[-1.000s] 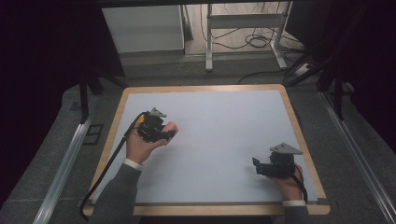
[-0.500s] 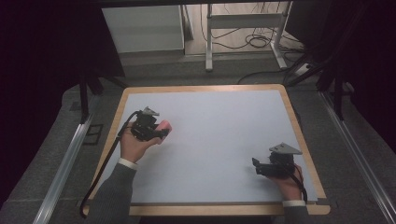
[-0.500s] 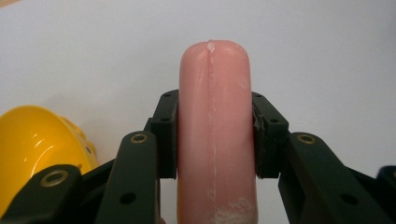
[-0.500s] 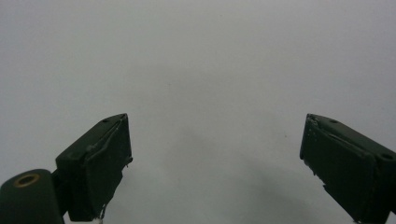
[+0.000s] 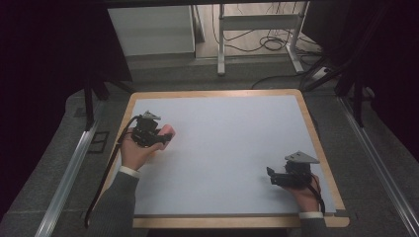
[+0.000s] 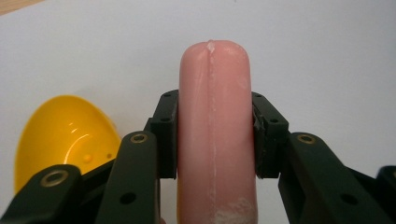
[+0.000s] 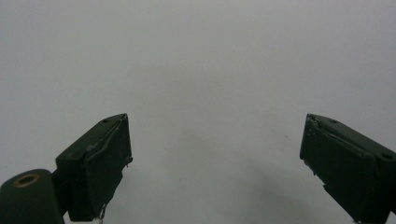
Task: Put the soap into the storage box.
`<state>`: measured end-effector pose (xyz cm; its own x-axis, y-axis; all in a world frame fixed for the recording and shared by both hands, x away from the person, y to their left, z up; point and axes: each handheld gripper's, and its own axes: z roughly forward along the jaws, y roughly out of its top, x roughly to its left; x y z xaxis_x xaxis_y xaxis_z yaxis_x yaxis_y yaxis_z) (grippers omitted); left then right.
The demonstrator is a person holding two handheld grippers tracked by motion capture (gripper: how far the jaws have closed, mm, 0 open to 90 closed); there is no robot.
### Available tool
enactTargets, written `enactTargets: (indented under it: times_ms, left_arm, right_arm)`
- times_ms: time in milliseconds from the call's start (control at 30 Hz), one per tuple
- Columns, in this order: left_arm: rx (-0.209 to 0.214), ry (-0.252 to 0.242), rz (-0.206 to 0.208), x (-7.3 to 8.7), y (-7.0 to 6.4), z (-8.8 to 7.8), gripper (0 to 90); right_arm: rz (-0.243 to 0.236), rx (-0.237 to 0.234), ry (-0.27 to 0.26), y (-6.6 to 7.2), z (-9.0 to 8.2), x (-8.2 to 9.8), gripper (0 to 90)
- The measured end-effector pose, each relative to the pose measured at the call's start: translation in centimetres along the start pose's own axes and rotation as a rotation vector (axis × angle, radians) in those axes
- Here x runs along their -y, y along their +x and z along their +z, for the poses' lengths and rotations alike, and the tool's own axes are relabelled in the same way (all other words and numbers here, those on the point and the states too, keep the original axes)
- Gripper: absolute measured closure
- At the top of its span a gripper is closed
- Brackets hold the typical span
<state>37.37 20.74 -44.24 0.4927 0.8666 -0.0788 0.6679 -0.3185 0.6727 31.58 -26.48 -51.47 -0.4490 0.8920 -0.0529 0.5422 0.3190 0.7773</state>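
In the left gripper view, the left gripper (image 6: pixel 215 135) has its jaws clamped on a pink sausage-shaped piece (image 6: pixel 215 112), the pads pressing flat against both of its sides while its rounded end sticks out beyond them. Just left of the jaws lies a yellow egg-shaped half shell (image 6: pixel 60 135), hollow side up, on the white surface. The right gripper (image 7: pixel 215 158) has its jaws spread wide with nothing between them (only bare white bench (image 7: pixel 210 70) beyond).

The high view does not resolve the yellow shell; it shows the left gripper (image 5: pixel 165 138) near the bench's (image 5: pixel 237 148) left edge with the pink piece (image 5: pixel 167 131) at its tip, and the right gripper (image 5: pixel 271 175) low by the near right corner. Since the earlier frames, the left hand (image 5: pixel 134 153) has carried the pink piece toward the left edge; the right gripper has stayed put.
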Motion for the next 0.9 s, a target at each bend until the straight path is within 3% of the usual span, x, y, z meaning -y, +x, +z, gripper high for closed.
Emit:
enactTargets:
  times_ms: [667, 900]
  left_arm:
    - [-0.042, -0.037, -0.067, 0.6, 2.5, -1.6, 60.3]
    - [-0.051, -0.029, -0.083, 1.1, 3.4, -1.7, 60.4]
  right_arm:
    - [-0.004, 0.002, 0.004, 0.0, 0.0, 0.0, 8.6]
    - [-0.004, 0.001, 0.005, 0.1, 0.1, 0.0, 8.6]
